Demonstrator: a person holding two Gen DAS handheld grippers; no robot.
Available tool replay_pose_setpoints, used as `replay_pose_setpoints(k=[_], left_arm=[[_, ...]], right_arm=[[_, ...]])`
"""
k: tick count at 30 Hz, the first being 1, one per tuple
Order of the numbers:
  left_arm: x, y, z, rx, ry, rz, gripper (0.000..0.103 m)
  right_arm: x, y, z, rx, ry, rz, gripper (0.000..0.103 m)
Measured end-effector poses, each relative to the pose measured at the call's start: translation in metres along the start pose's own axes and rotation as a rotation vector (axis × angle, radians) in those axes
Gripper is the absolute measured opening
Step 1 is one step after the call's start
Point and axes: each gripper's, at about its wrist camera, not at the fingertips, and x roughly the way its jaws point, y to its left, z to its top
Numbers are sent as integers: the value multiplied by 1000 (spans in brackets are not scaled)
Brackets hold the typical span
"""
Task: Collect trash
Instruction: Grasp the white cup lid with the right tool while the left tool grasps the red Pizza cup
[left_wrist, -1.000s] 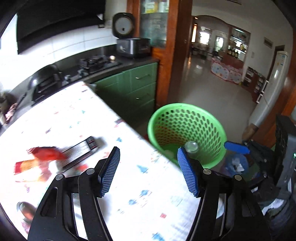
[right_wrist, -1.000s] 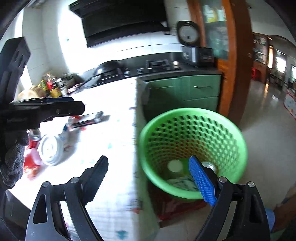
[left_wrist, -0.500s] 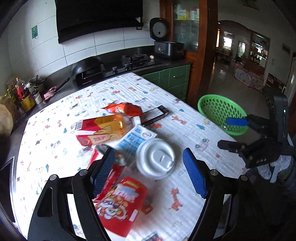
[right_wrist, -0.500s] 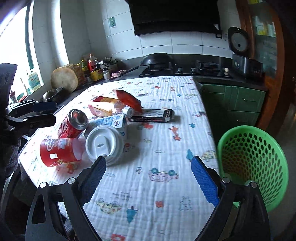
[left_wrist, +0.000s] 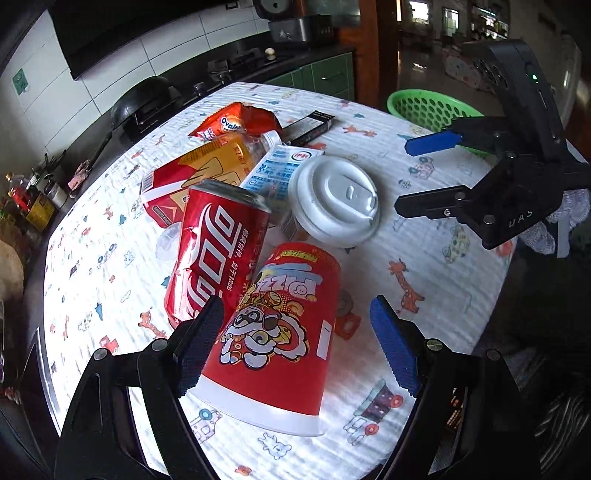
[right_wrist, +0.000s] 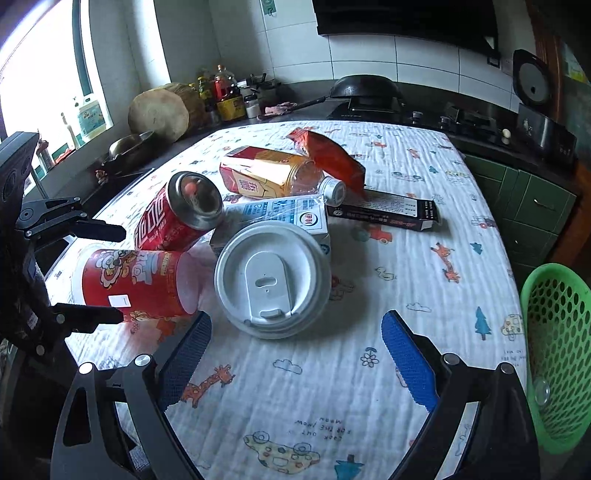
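My table under its white cartoon-print cloth (right_wrist: 369, 369) carries the whole trash pile. The green perforated plastic basket (right_wrist: 554, 350) waits off its edge at three o'clock of the pile in my right view. Nearest my left tongs (left_wrist: 295, 332) lies the red paper snack cup (left_wrist: 280, 332) on its side, between the spread, empty fingers; I judge I should ease forward and pinch its middle gently, since thin paper will crush. The dented red cola can (left_wrist: 214, 251) leans against it at eleven o'clock and may roll. My right tongs (right_wrist: 295, 343) are released too, with the white lidded cup (right_wrist: 271, 280) just ahead at twelve o'clock, untouched.
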Motion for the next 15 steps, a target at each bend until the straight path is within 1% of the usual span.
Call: replay_pose_setpoints(k=[4, 9, 15], left_arm=[[5, 3, -4, 1, 20, -7, 80], [5, 7, -6, -12, 8, -27, 80], [5, 8, -8, -7, 6, -31, 80]], right_arm=[[17, 4, 3, -9, 26, 3, 90], [36, 11, 9, -18, 52, 6, 90], [51, 15, 15, -23, 71, -5, 90]])
